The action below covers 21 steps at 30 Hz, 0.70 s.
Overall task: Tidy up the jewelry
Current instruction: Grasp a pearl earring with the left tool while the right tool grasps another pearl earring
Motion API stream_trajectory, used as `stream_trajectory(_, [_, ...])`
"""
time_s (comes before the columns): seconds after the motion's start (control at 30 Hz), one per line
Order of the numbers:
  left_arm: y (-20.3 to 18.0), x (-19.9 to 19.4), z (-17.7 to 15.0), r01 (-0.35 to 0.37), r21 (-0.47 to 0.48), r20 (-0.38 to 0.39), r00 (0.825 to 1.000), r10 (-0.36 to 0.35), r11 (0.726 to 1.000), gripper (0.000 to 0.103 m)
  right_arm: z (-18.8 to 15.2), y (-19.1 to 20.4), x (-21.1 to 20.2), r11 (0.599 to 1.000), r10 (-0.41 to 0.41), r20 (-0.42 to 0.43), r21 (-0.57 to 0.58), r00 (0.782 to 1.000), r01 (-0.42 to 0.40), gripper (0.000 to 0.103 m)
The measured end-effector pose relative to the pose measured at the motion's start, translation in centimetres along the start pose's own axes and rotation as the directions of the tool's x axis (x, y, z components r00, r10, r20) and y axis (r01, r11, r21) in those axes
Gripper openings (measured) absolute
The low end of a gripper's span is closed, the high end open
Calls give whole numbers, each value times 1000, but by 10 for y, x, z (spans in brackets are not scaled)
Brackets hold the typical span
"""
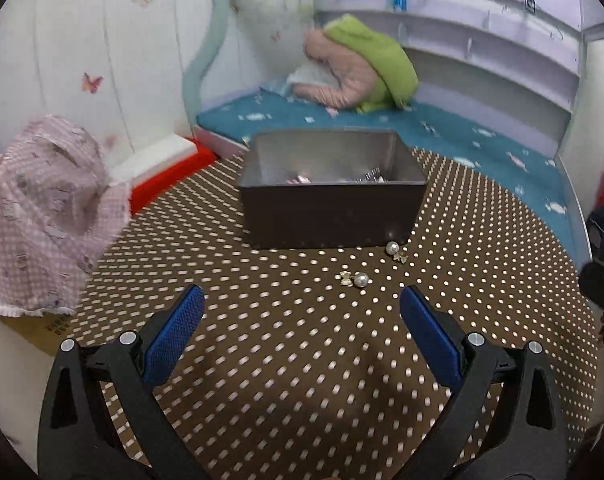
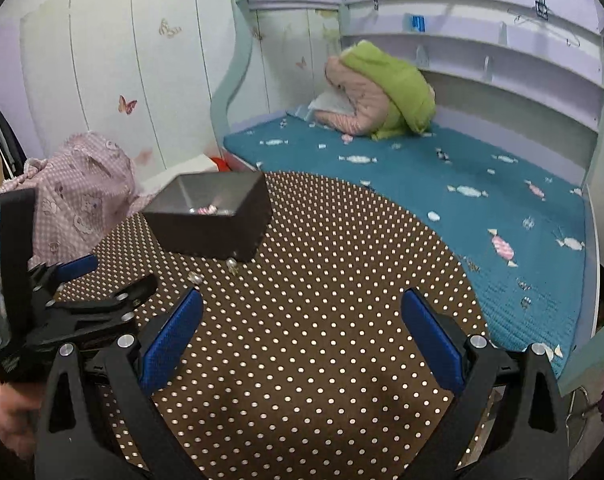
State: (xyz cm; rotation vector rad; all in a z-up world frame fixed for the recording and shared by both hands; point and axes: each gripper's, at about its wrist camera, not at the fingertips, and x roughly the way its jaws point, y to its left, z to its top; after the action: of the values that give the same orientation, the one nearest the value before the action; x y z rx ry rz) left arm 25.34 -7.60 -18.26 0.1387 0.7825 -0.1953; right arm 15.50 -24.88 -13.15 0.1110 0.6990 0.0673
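black plastic arms with blue, finely cross-hatched pads frame the bottom of both views. left gripper (image 1: 302, 304) hangs with its pads spread wide and nothing between them, above a brown tablecloth (image 1: 302, 380) printed with rows of small pale dots. right gripper (image 2: 302, 308) is likewise spread wide and holds nothing, over the same dotted cloth.

just ahead of the left gripper lie two earrings, each a round glossy pearl joined to a small gold bow. near earring (image 1: 355, 279) sits on the cloth a little right of centre; far earring (image 1: 395, 251) lies beyond it, right at the foot of the dark box (image 1: 332, 216), near its front right corner. the two are apart from each other. the box is rectangular, open-topped, matte dark outside with a dull metallic sheen inside; some pinkish and silvery pieces (image 1: 302, 179) lie on its floor, too small to make out.

from the right wrist view the box (image 2: 209, 232) stands to the left, seen corner-on, with both earrings as small pale specks (image 2: 231, 265) by its base. the left gripper shows at the left edge as a black frame.

a pink dotted cloth (image 1: 41, 212) is heaped at the table's left. behind is a teal bedspread (image 1: 442, 136) with candy shapes, bearing a quilted pink and green bundle (image 1: 362, 64).
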Motion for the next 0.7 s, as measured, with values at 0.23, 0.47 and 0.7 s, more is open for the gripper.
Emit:
stream_trajectory(0.23, [-5, 52, 12, 4, 31, -92, 996, -1, 1000, 98, -1, -9, 14, 1000, 8, -32, 6, 999, -8, 95])
stream_trajectory(0.47, [0, 71, 13, 72, 14, -125, 990, -70, 997, 73, -1, -11, 23, 1000, 4, -54, -4, 999, -4, 95])
stream_trajectory(0.7, [-6, 68, 11, 128, 58, -113, 986, -121, 990, 39, 4, -7, 29, 1000, 11, -60, -5, 998, -12, 95])
